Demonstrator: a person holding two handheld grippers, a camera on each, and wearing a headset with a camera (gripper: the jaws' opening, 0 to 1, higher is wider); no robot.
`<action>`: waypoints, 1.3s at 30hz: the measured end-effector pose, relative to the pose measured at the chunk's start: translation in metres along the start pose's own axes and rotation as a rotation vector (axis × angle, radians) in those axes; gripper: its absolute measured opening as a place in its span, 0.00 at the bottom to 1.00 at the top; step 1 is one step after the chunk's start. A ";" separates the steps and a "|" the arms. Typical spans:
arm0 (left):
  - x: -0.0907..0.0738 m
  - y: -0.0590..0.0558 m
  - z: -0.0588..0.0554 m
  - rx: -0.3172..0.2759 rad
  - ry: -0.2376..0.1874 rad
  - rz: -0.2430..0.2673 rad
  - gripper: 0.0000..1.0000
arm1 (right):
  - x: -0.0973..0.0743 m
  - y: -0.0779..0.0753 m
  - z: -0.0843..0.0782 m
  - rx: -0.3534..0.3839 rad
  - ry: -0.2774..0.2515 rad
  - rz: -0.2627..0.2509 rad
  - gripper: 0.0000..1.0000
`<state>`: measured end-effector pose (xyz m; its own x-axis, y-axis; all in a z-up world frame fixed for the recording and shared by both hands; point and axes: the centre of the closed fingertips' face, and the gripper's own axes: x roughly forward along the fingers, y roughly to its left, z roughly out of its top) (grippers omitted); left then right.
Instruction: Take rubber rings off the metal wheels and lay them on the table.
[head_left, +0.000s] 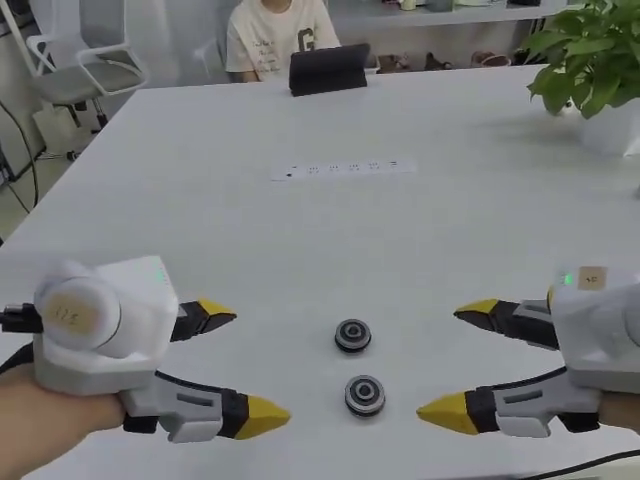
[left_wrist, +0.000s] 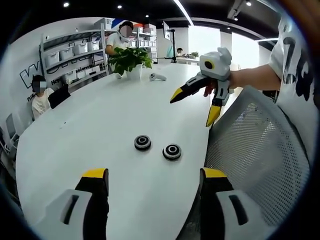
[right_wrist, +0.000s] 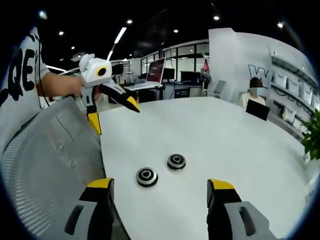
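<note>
Basically nothing is done yet: both metal wheels sit on the worktop (head_left: 300, 240) w/ what look like their dark rubber rings (head_left: 364, 408) still on, and no loose ring lies on the surface that I can see. Far wheel (head_left: 352, 335) and near wheel (head_left: 365, 395) lie flat, close together but not touching, near the worktop's front edge and roughly midway btw the two tools. Left hand-held gripper (head_left: 250, 362) hovers to the left of the pair, jaws spread wide w/ nothing btw them. Right hand-held gripper (head_left: 447, 361) mirrors it on the right, also wide and empty. Both point inward at the wheels and neither touches one. Each gripper view has the same pair ahead of its yellow tips, w/ the other tool beyond. By my read it's the very start: approach only, 0 of 2 rings off. Left to do, prob.: pin one wheel w/ one tool, pinch the ring's edge w/ the other, peel it off the rim, lay it down, then repeat for wheel no. 2. Rings look snug and thin, so getting a jaw tip under the edge is likely the fiddly bit. The wheels are small and could slide or roll if not held. Power strip (head_left: 345, 168) and potted plant (head_left: 590, 60) are well apart from the work.
</note>
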<state>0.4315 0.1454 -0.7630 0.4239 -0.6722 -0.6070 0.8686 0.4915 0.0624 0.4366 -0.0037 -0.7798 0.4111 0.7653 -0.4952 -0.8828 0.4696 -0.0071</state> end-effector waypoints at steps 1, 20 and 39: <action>0.001 0.001 0.000 0.007 -0.001 0.002 0.69 | 0.000 0.000 0.000 -0.001 0.000 0.001 0.75; 0.026 -0.004 0.006 0.043 0.017 -0.054 0.66 | 0.016 0.003 -0.009 -0.045 0.039 0.055 0.68; 0.057 -0.020 0.010 0.082 0.044 -0.142 0.59 | 0.036 0.005 -0.014 -0.049 0.057 0.102 0.63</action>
<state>0.4406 0.0915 -0.7913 0.2858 -0.7056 -0.6484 0.9377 0.3455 0.0374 0.4439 0.0199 -0.8096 0.3066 0.7810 -0.5441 -0.9300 0.3676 0.0035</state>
